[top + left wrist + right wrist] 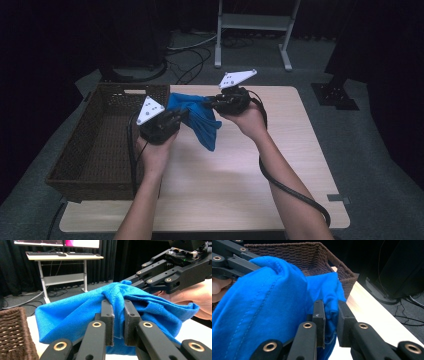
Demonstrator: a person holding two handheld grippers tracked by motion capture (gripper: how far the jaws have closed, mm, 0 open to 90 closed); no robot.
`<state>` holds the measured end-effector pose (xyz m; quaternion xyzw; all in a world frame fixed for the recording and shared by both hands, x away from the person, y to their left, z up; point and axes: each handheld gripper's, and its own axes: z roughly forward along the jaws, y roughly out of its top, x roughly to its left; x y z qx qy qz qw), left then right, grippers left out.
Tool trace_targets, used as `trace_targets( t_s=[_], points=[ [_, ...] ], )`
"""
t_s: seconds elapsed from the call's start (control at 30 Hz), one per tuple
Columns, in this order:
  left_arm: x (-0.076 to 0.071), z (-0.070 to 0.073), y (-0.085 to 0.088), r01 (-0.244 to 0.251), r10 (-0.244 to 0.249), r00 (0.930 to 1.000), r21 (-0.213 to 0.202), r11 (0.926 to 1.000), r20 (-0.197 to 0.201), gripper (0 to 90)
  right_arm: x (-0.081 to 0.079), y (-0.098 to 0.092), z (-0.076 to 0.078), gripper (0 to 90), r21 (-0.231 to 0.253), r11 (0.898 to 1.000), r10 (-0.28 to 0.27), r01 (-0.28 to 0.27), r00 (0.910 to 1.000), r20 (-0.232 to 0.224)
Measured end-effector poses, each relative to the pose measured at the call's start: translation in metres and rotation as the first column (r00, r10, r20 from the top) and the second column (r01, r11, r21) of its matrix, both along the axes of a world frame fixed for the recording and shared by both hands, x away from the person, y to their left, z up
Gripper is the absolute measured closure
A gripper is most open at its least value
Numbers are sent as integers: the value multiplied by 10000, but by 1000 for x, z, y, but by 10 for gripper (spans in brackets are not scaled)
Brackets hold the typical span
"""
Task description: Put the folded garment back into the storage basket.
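Grippers — left gripper and right gripper — clamp a blue cloth aloft beside the wicker basket — seemingly not yet binned.

You have one blue cloth, pinched between two grippers: your left gripper and your right gripper. One wicker basket sits on one wooden table. Behind, you can count one white desk frame, and cables on the floor, perhaps three or four, too dim to count.
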<state>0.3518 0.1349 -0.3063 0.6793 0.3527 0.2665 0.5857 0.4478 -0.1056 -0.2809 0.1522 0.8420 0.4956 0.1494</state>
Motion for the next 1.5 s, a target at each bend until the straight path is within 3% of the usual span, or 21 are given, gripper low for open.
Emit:
trace_targets(
  t_s=[0.37, 1.5],
  points=[
    [-4, 3, 19, -226, 226, 9997, -42, 9997, -3, 819, 3, 21, 10, 795, -66, 9995, 296, -295, 9994, 174],
    [-9, 0, 107, -1048, 1041, 9941, -239, 9942, -302, 819, 20, 113, 7, 794, 8, 9944, 1055, -1055, 9944, -100]
  ],
)
